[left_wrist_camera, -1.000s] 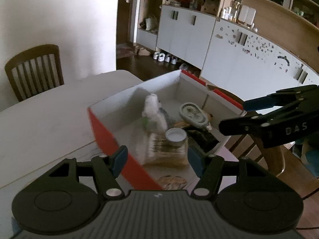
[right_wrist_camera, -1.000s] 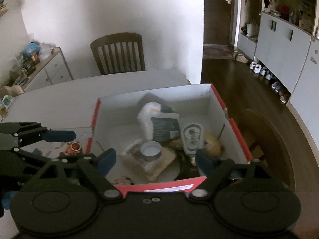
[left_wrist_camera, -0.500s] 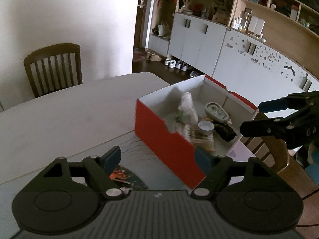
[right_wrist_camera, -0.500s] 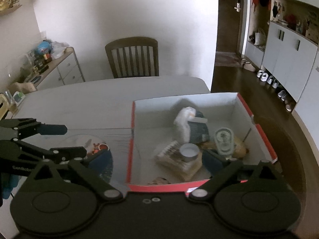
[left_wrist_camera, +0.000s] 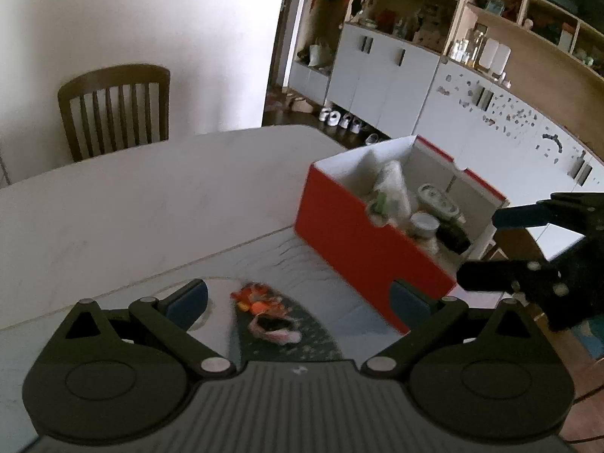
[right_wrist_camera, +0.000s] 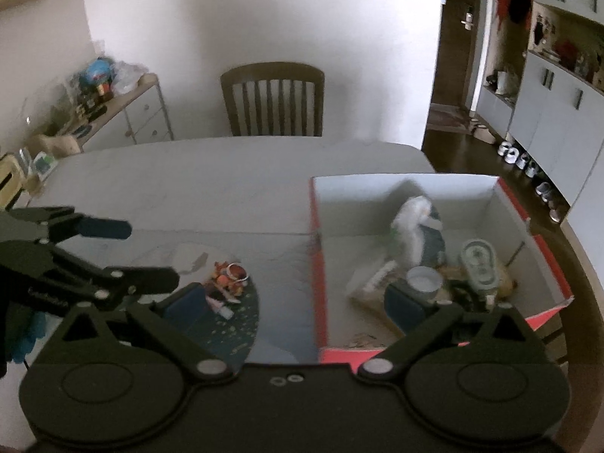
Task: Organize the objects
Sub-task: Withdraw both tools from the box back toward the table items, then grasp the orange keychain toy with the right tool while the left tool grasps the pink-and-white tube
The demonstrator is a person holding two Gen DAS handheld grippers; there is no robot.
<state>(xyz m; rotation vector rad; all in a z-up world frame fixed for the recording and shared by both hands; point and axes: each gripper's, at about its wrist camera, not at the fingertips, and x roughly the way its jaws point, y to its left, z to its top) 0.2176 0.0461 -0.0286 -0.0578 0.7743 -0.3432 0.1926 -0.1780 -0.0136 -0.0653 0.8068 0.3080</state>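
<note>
From my left tool [left_wrist_camera: 298, 298] I look down its two blue-padded fingers at the pale surface [left_wrist_camera: 151, 204]. Its jaws are opening wide, and nothing sits between the pads. Just ahead of it, between the fingers, lies a small heap of orange and red trinkets [left_wrist_camera: 255, 298] with a pink-rimmed dark piece [left_wrist_camera: 273, 326] beside them, all on a dark teal round mat [left_wrist_camera: 298, 339]; they are blurred and I cannot name them more closely. Ahead and to the right of this tool stands the red cardboard box [left_wrist_camera: 362, 241], white inside and open on top, near the surface's right edge. In it I see a white crumpled bag [left_wrist_camera: 392, 188], a small round tin [left_wrist_camera: 422, 224], a pale oval device [left_wrist_camera: 438, 198] and something dark [left_wrist_camera: 455, 239].

My right tool [right_wrist_camera: 296, 302] also stands wide open and empty. To its left the other tool hangs over the surface; faint lettering on its arm is too blurred to read. The trinkets [right_wrist_camera: 228, 275] lie just ahead of my left finger [right_wrist_camera: 187, 304], and a white scrap [right_wrist_camera: 190, 258] rests beyond them. The box [right_wrist_camera: 317, 264] sits ahead and right, with the tin [right_wrist_camera: 424, 279] just past my right finger [right_wrist_camera: 402, 304]. I can read no labels on the box's contents.
</note>
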